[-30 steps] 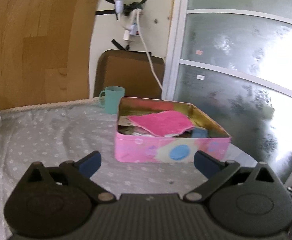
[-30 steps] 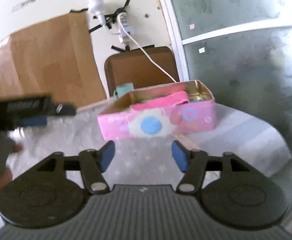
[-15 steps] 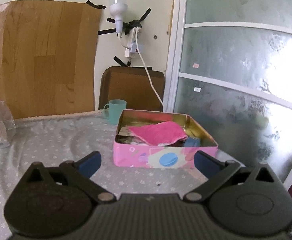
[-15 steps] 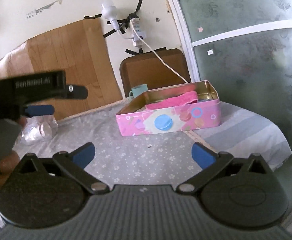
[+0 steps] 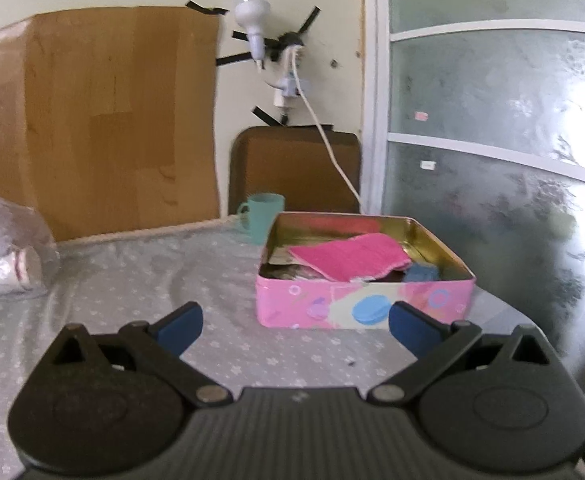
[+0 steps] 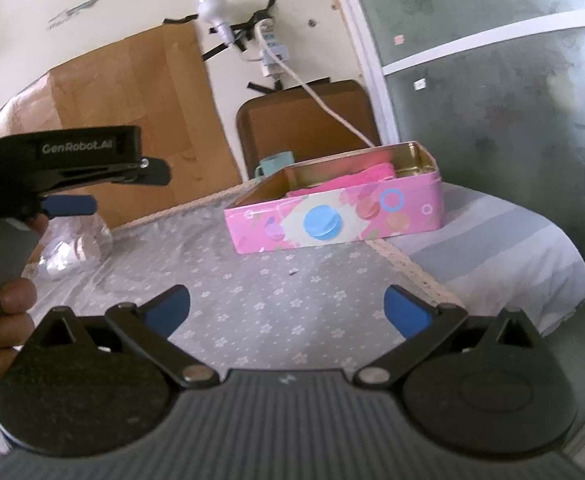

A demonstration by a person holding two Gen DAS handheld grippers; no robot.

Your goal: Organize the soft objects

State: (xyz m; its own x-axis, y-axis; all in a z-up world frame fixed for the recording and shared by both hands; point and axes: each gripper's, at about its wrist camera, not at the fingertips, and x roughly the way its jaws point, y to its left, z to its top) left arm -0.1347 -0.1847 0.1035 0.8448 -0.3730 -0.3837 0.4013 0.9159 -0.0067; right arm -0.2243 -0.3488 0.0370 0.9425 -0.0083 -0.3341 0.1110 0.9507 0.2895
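Left wrist view: the left gripper [image 5: 294,322] is hanging wide and empty over the flowered tablecloth [image 5: 140,280], well short of the pink tin [image 5: 366,298]. A pink cloth [image 5: 350,258] is lying folded across the other things in the tin, one corner riding near the rim. A careless dip could be snagging that corner and dragging the cloth out, or shoving the light tin toward the table edge.

Right wrist view: the right gripper [image 6: 286,308] is standing spread wide with nothing between its blue pads, having just been opening. The tin is sitting close to the table's far edge, beside the green cup [image 6: 274,162]; a push there risks tipping either.
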